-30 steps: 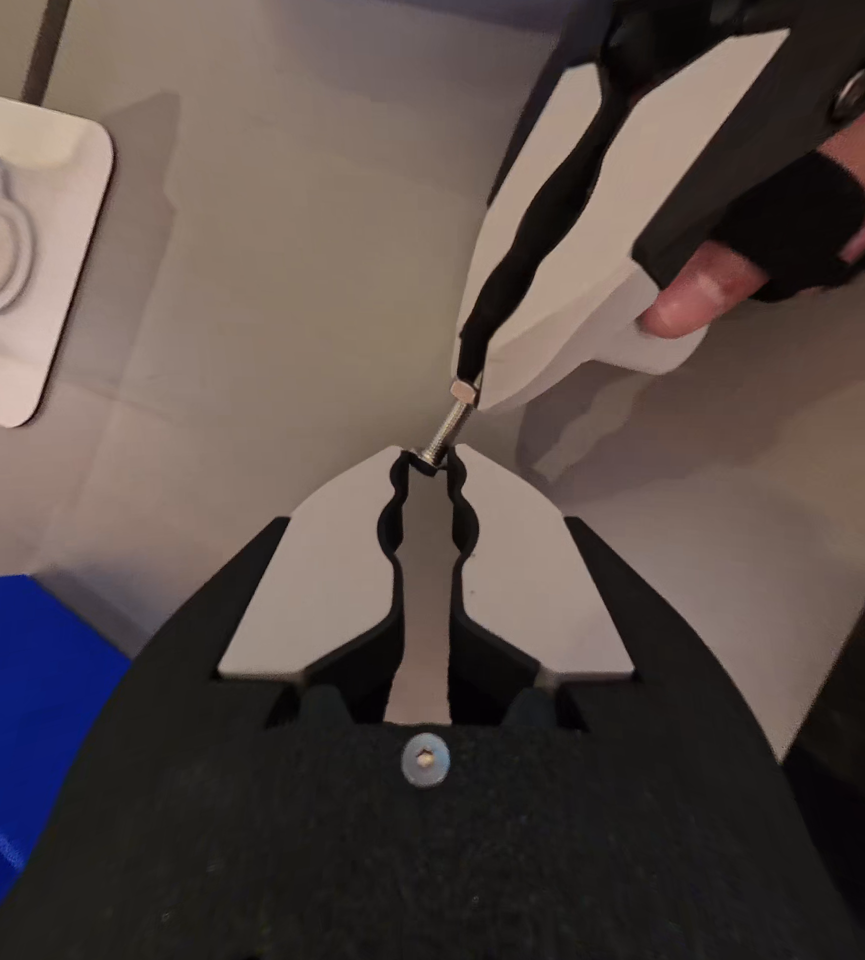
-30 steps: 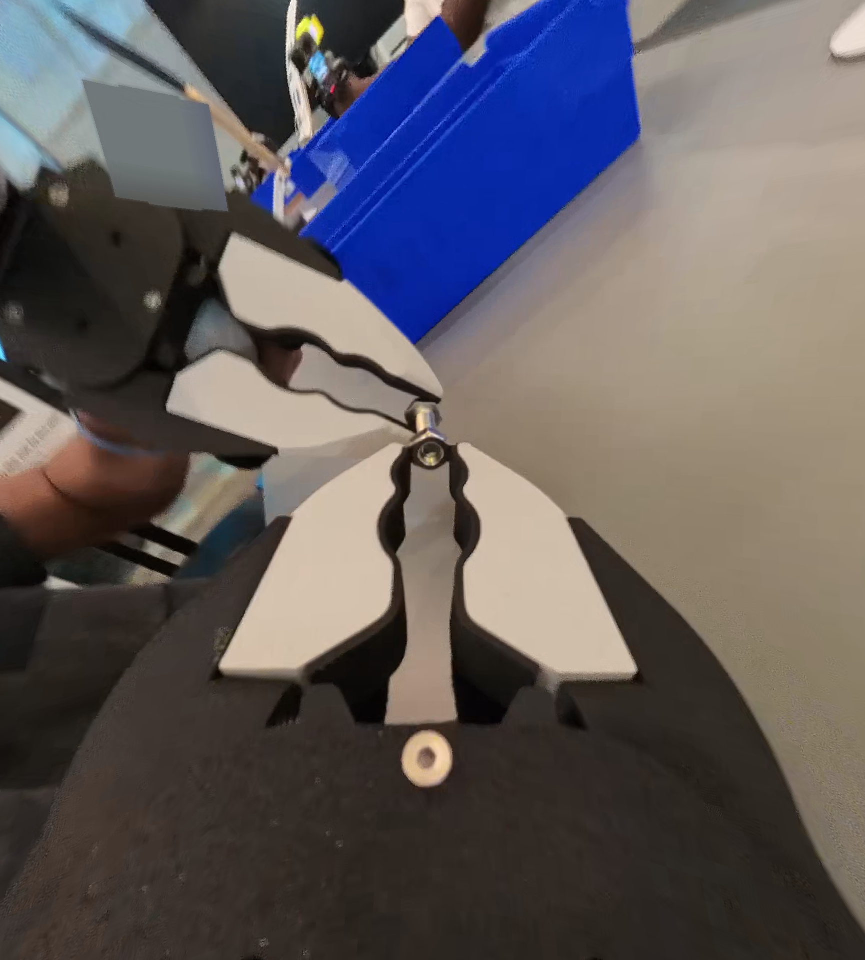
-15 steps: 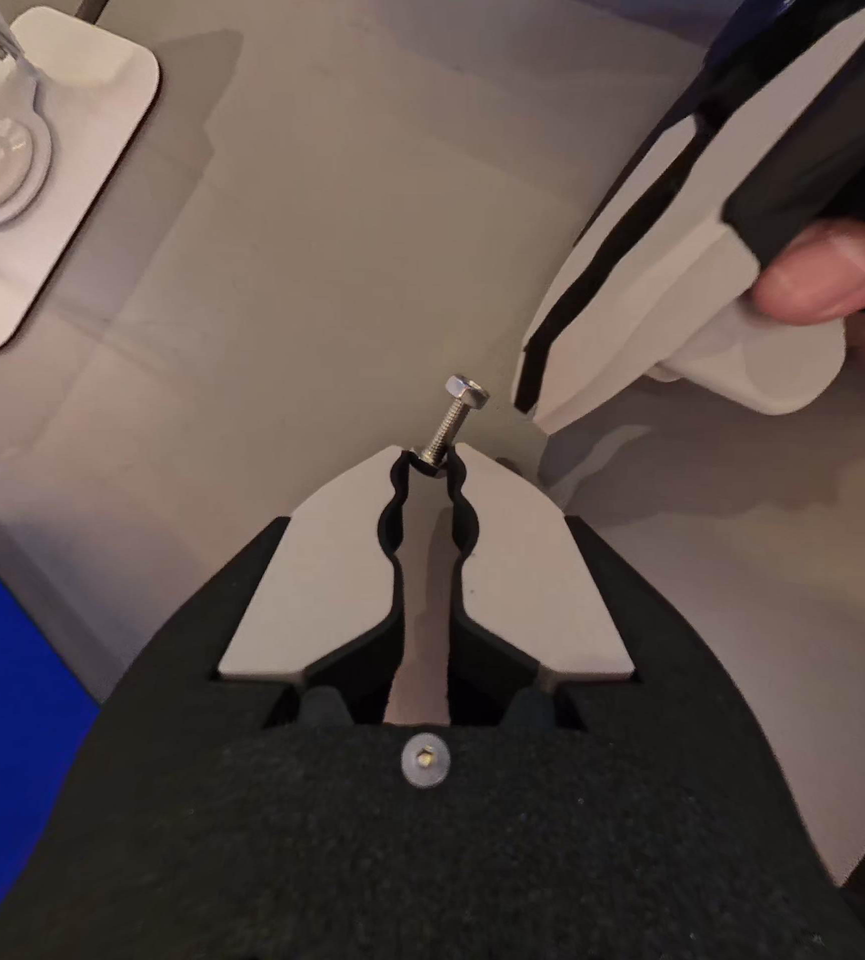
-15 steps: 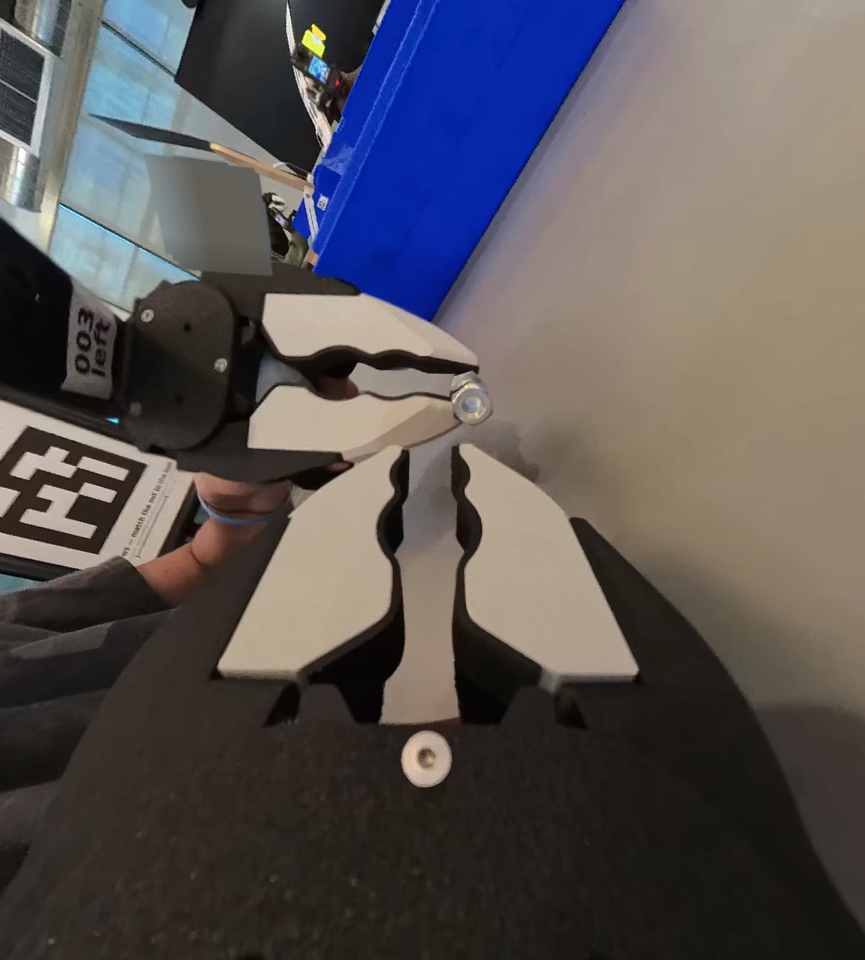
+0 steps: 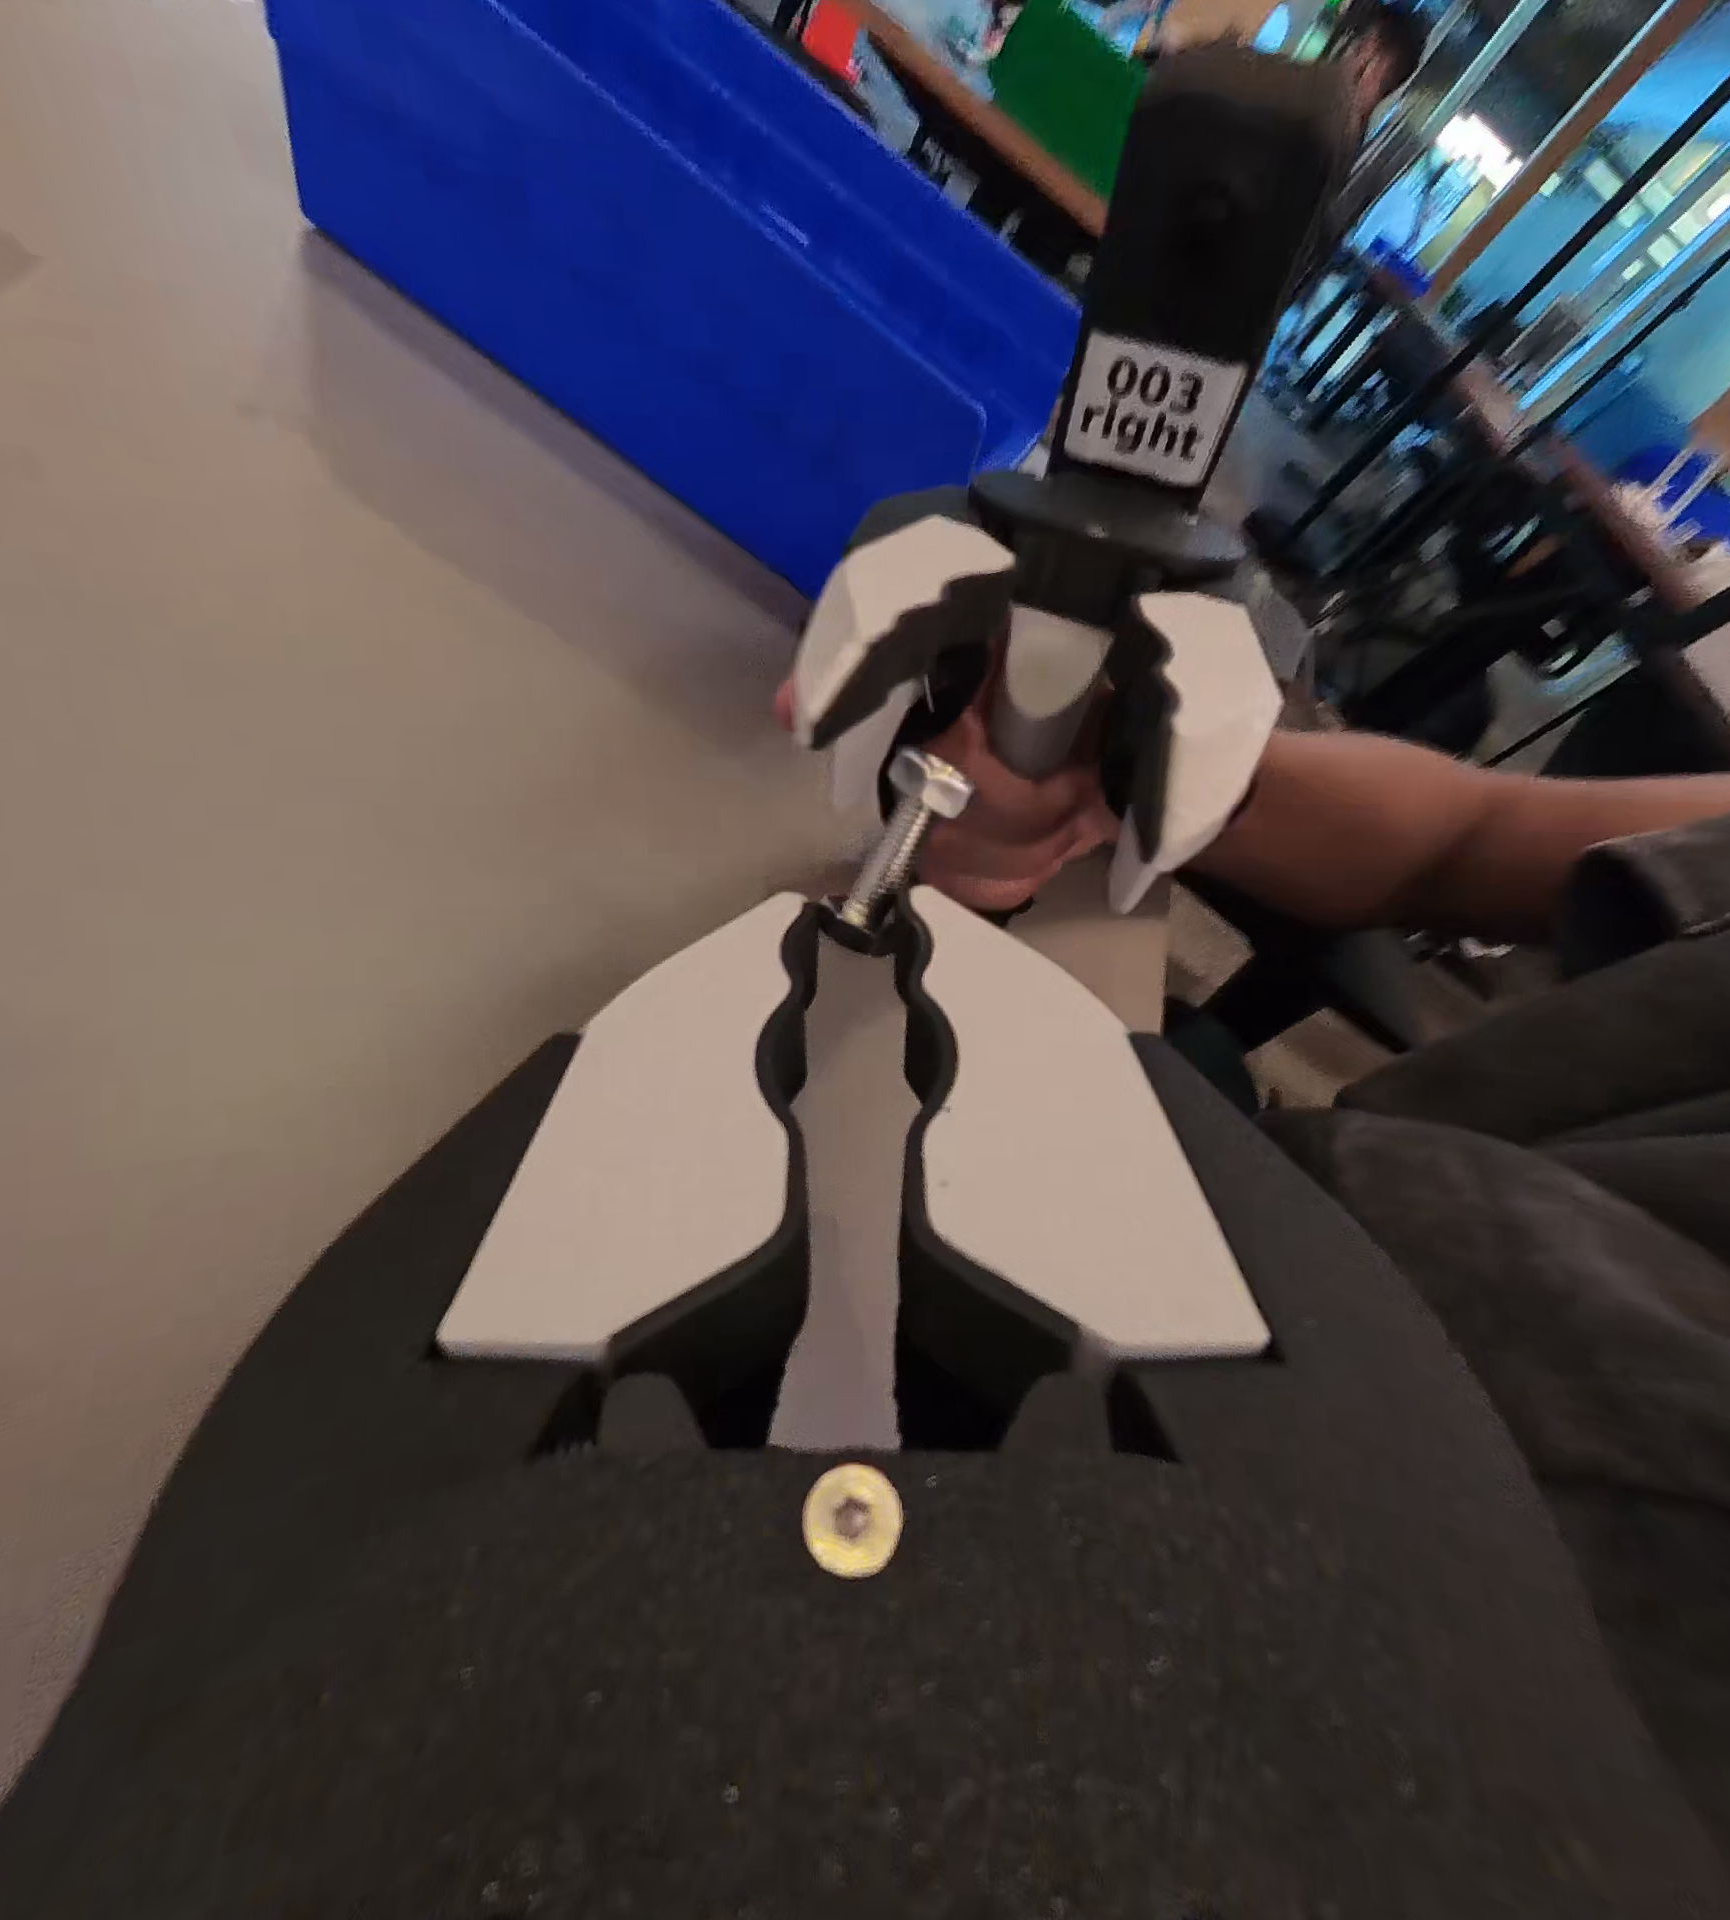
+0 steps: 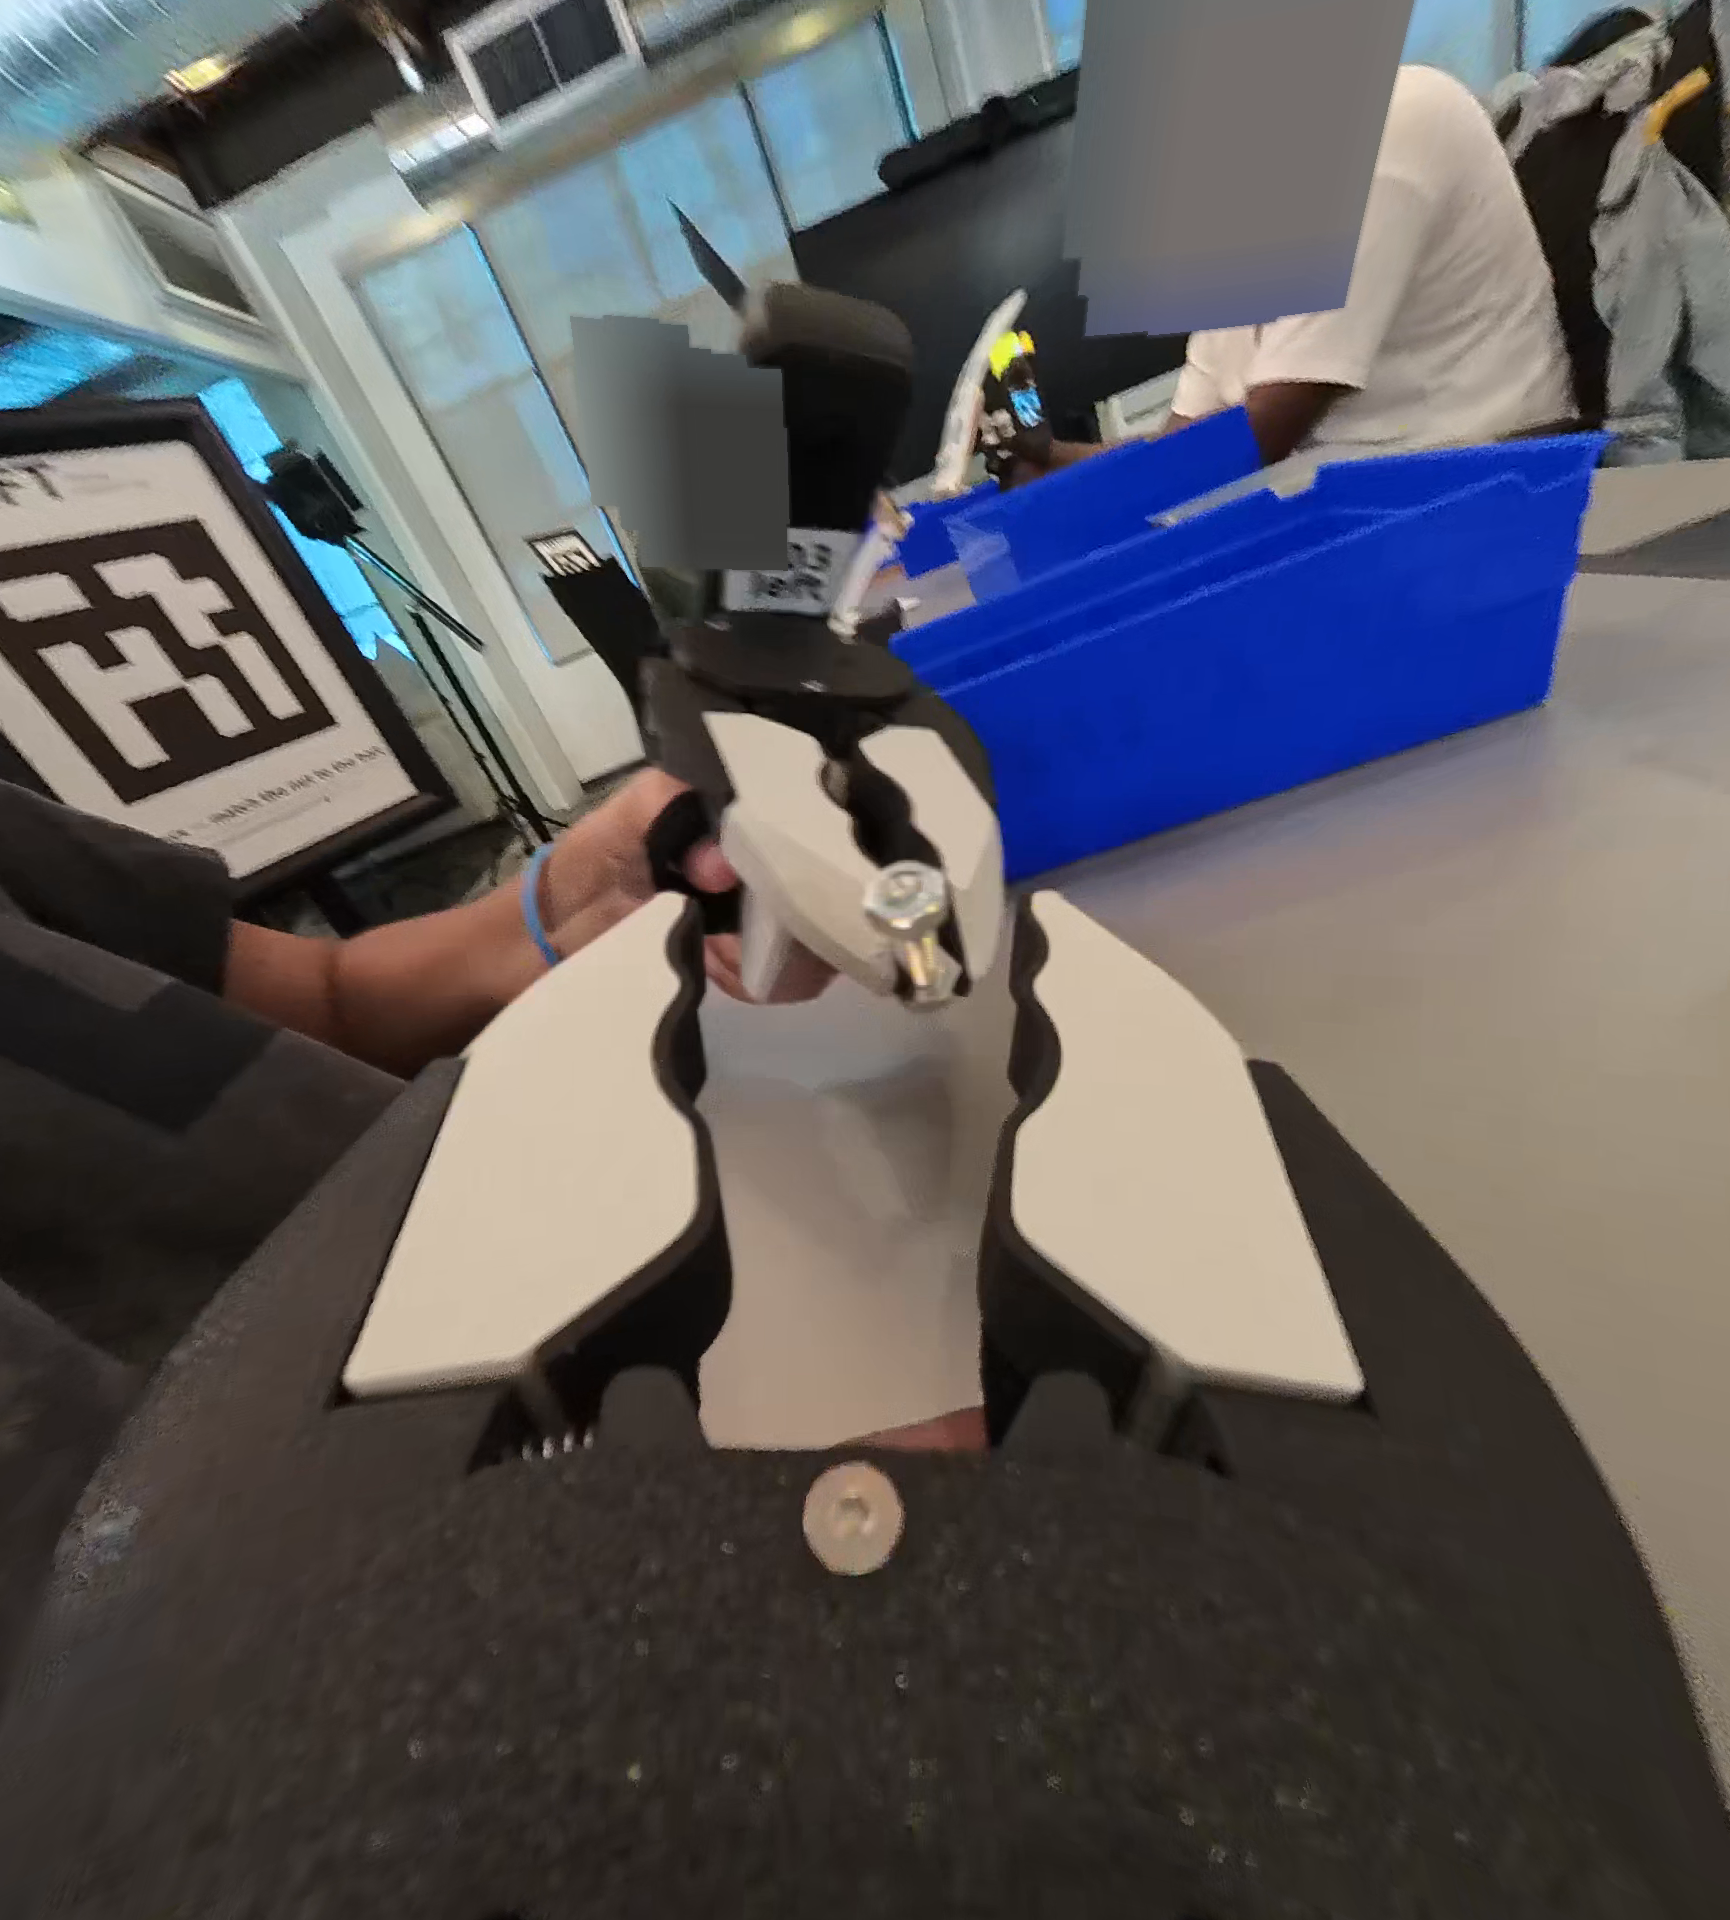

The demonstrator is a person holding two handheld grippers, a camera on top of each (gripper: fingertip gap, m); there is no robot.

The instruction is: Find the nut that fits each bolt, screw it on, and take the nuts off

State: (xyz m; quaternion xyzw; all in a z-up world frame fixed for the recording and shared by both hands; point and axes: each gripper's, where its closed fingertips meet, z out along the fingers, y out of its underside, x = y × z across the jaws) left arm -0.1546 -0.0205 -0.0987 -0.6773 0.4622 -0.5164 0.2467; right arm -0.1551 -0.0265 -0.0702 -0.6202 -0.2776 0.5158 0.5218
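Counter (image 5: 165, 727): pale grey-beige surface, filling the left side of the left wrist view and the right side of the right wrist view.
Blue bin (image 5: 632, 260): on the counter, towards the far edge; in the right wrist view it (image 6: 1308, 644) is an open-topped tub just behind the left tool.
Left tool (image 5: 863, 927): narrow, its white fingers nearly closed and pinching the lower end of the bolt at the very tips; held above the counter.
Bolt (image 5: 897, 842): silver, threaded, sticking out of the left tool's tips and leaning up and to the right; from the other side it (image 6: 918, 951) points towards the camera.
Nut (image 5: 928, 777): hexagonal, silver, sitting at the outer end of the bolt; in the right wrist view it (image 6: 900, 902) faces the lens. How far it is threaded on, I cannot tell.
Right tool (image 6: 856, 940): wide, its two white fingers spread well apart with nothing between them; in the left wrist view it (image 5: 986, 821) faces the camera, just beyond the nut, and contact with it cannot be told.
Hand on left tool (image 6: 622, 873): grips the black handle, with a blue band at the wrist.
Hand on right tool (image 5: 1017, 831): wraps the handle behind the spread fingers, a dark sleeve further right.
Sign (image 6: 134, 644): framed black-and-white patterned board, standing at far left of the right wrist view.
Background: a person in a white top behind the blue bin.
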